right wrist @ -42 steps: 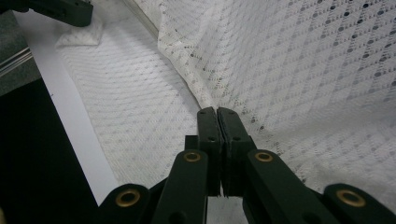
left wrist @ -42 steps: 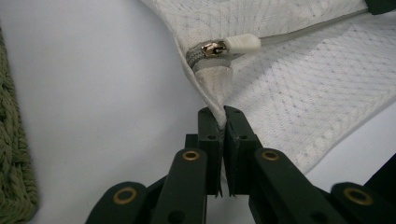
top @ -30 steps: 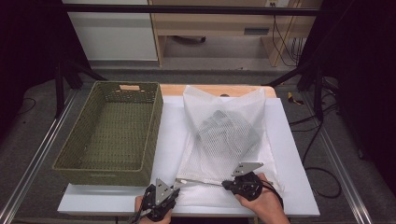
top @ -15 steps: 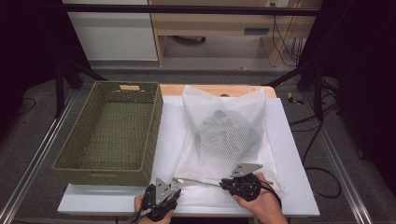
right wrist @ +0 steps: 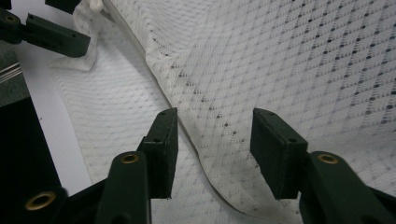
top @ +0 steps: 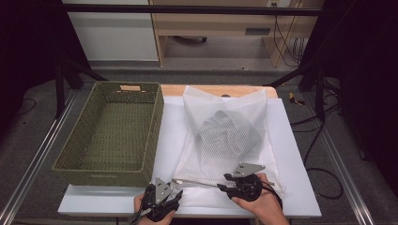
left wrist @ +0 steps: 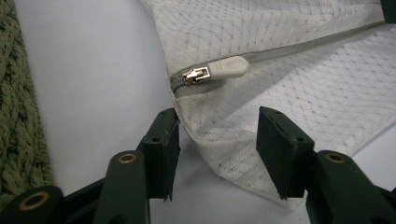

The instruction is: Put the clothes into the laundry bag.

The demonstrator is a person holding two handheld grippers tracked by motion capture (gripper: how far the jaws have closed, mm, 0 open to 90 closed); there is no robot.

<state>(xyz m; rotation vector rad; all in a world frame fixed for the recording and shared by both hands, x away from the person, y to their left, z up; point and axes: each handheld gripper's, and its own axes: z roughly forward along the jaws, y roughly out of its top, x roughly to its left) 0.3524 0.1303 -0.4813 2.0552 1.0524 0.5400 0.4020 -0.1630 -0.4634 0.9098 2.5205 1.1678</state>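
Observation:
A white mesh laundry bag (top: pixel 220 154) lies on the white table (top: pixel 293 187) with a grey garment (top: pixel 230 129) inside it. Its grey zipper (top: pixel 197 183) runs along the near edge. My left gripper (top: pixel 177 193) is at the bag's near left corner. Its jaws have just been opening and stand apart over the corner mesh (left wrist: pixel 224 135), just short of the zipper pull (left wrist: pixel 226 69). My right gripper (top: pixel 224 182) sits farther right on that edge. Its jaws have also just been opening and straddle the zipper line (right wrist: pixel 196 149) without pressing on it.
A green woven basket (top: pixel 155 136), empty inside, stands on the left with its wall close to my left gripper. The table's near edge runs just under both hands. Dark stands and cables (top: pixel 319 136) are off the right side.
Both grippers' jaws have parted and let go of the bag's near edge. The mesh has gone slack and settled flatter on the table. Neither hand has shifted.

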